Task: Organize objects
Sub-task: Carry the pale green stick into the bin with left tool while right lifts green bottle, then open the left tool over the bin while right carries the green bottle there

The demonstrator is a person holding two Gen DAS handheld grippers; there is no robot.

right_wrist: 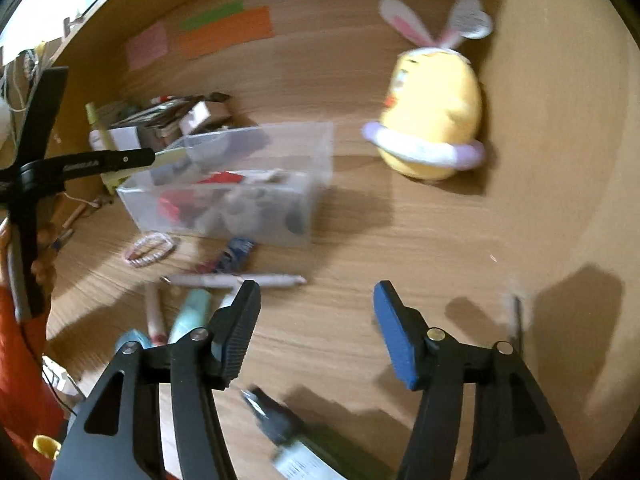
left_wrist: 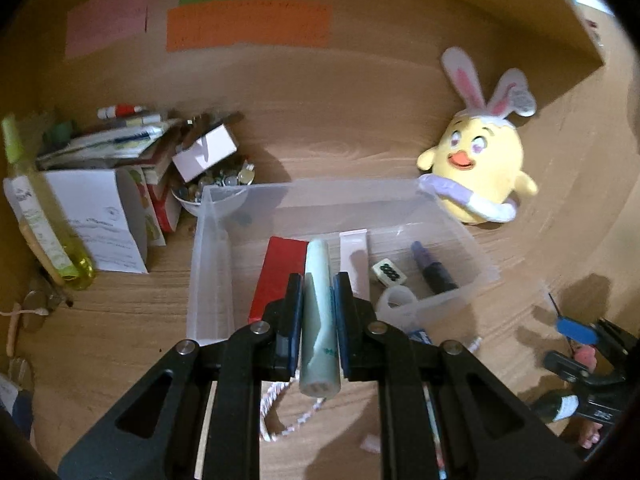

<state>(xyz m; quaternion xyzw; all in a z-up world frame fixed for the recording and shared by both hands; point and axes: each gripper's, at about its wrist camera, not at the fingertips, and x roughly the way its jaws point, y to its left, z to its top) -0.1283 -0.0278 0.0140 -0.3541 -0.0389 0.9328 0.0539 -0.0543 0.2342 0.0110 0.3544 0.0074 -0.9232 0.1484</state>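
Note:
My left gripper (left_wrist: 317,284) is shut on a pale green tube (left_wrist: 319,320) and holds it over the near edge of a clear plastic bin (left_wrist: 208,264). The bin holds a red box (left_wrist: 276,276), a pink tube (left_wrist: 356,264), a white die (left_wrist: 388,273) and a dark purple marker (left_wrist: 434,272). My right gripper (right_wrist: 316,300) is open and empty above bare table. The bin (right_wrist: 320,168) lies ahead of it to the left, with my left gripper (right_wrist: 96,162) reaching over it. Loose pens and tubes (right_wrist: 236,280), a bracelet (right_wrist: 150,249) and a dark bottle (right_wrist: 296,436) lie near the right gripper.
A yellow chick plush with bunny ears (left_wrist: 478,160) (right_wrist: 432,116) stands right of the bin. A stack of books and boxes (left_wrist: 120,168), a bowl of small metal things (left_wrist: 208,192) and a yellow-green bottle (left_wrist: 44,208) crowd the left. Coloured paper strips (left_wrist: 248,26) hang on the back wall.

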